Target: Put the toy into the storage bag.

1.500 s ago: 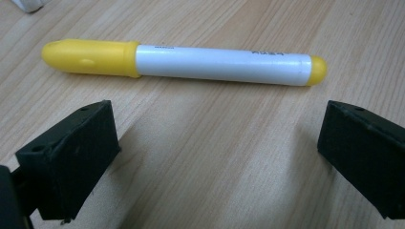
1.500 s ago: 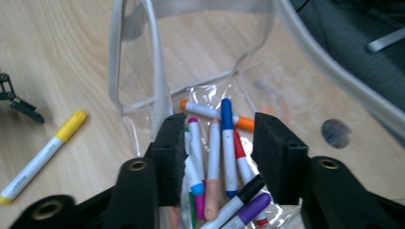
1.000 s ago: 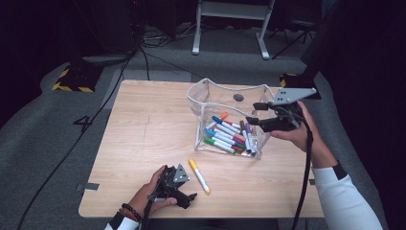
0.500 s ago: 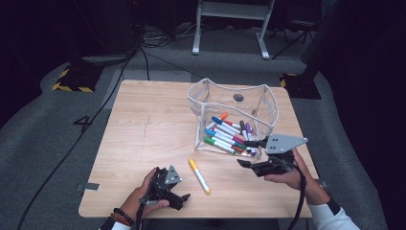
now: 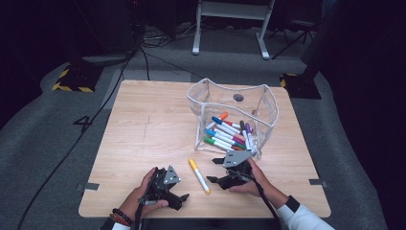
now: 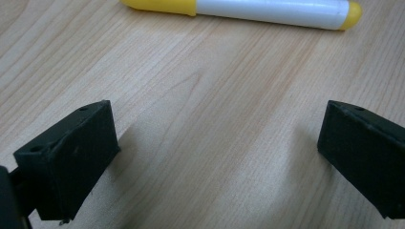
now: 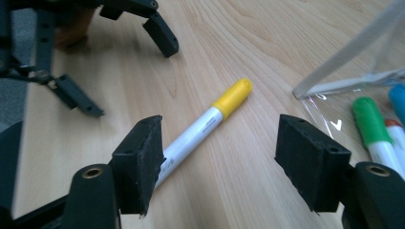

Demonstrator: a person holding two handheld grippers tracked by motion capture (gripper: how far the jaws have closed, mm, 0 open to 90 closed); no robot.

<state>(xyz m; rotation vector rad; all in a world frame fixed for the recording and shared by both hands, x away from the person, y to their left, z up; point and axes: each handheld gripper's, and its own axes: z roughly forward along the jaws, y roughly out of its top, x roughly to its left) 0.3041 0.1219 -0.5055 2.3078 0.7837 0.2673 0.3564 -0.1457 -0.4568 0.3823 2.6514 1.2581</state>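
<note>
A yellow-capped white marker (image 5: 198, 176) lies loose on the wooden table (image 5: 143, 124), near its front edge. My right gripper (image 5: 214, 170) sits low just to the marker's right and is open; its jaws have just been opening. In the right gripper view the marker (image 7: 205, 129) runs from between the jaws back past the left pad, and neither pad presses on it. My left gripper (image 5: 181, 188) rests on the table to the marker's left, open with bare wood between its jaws (image 6: 215, 157). The marker (image 6: 239, 8) lies just beyond them.
A clear plastic pouch (image 5: 230, 93) stands open behind the right gripper, with several coloured markers (image 5: 230, 134) inside. Its front edge (image 7: 344, 81) is close to the right jaw. In the right gripper view, the left gripper (image 7: 126, 76) shows farther off.
The right gripper has come down from beside the pouch to the table, next to the yellow marker. The left gripper has barely moved.
</note>
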